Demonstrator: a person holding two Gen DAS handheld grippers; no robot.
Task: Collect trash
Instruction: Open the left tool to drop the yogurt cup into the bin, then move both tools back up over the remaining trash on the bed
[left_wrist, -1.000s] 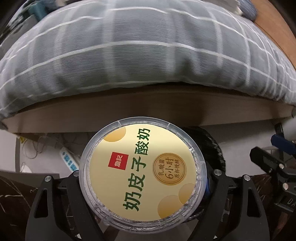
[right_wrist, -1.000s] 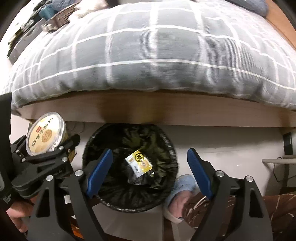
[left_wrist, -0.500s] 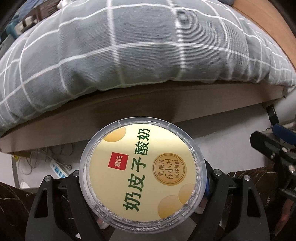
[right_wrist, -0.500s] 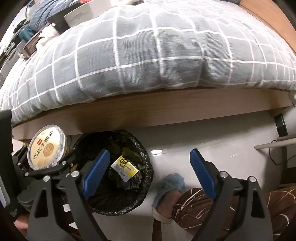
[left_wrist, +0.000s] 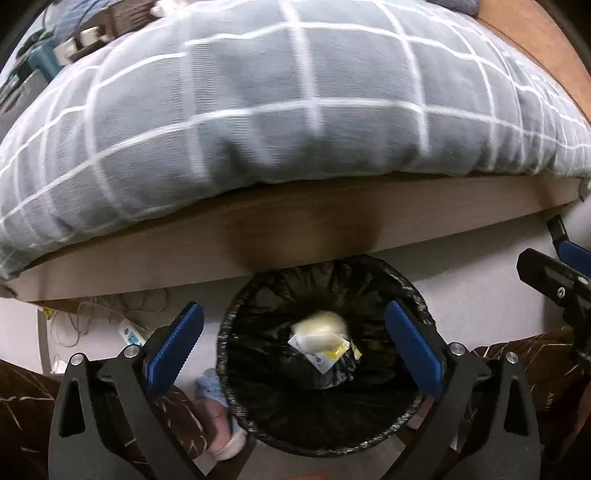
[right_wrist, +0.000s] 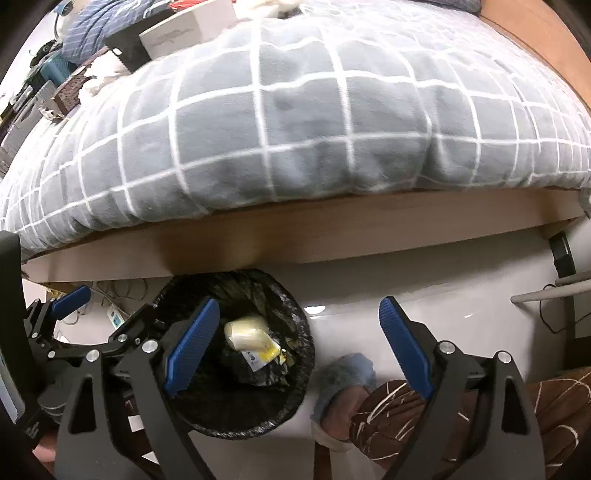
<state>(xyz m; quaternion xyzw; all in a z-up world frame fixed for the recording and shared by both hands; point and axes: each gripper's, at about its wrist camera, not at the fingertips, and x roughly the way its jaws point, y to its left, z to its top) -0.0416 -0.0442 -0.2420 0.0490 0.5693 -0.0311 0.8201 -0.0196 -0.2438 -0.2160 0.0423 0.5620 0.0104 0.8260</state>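
A black-lined trash bin (left_wrist: 229, 325) stands on the floor against the bed frame. My left gripper (left_wrist: 293, 305) hangs over it with its jaws opening and nothing between the blue pads. The yellow yogurt cup (left_wrist: 319, 330) shows as a blur inside the bin, on top of a yellow wrapper (left_wrist: 332, 354). In the right wrist view the cup (right_wrist: 245, 332) lies in the bin (right_wrist: 306, 343), and the left gripper (right_wrist: 118, 299) shows over its left rim. My right gripper (right_wrist: 299, 302) is open and empty, just right of the bin above the floor.
A grey checked duvet (left_wrist: 280, 122) bulges over the wooden bed frame (left_wrist: 184, 251). A power strip with cables (left_wrist: 129, 332) lies left of the bin. The person's slippered foot (right_wrist: 343, 387) and brown patterned trouser leg (right_wrist: 406, 417) are right of it. Boxes (right_wrist: 184, 29) sit on the bed.
The left gripper opened and let go of the yogurt cup, which dropped into the bin. The right gripper drifted right, so the bin now sits further left in its view.
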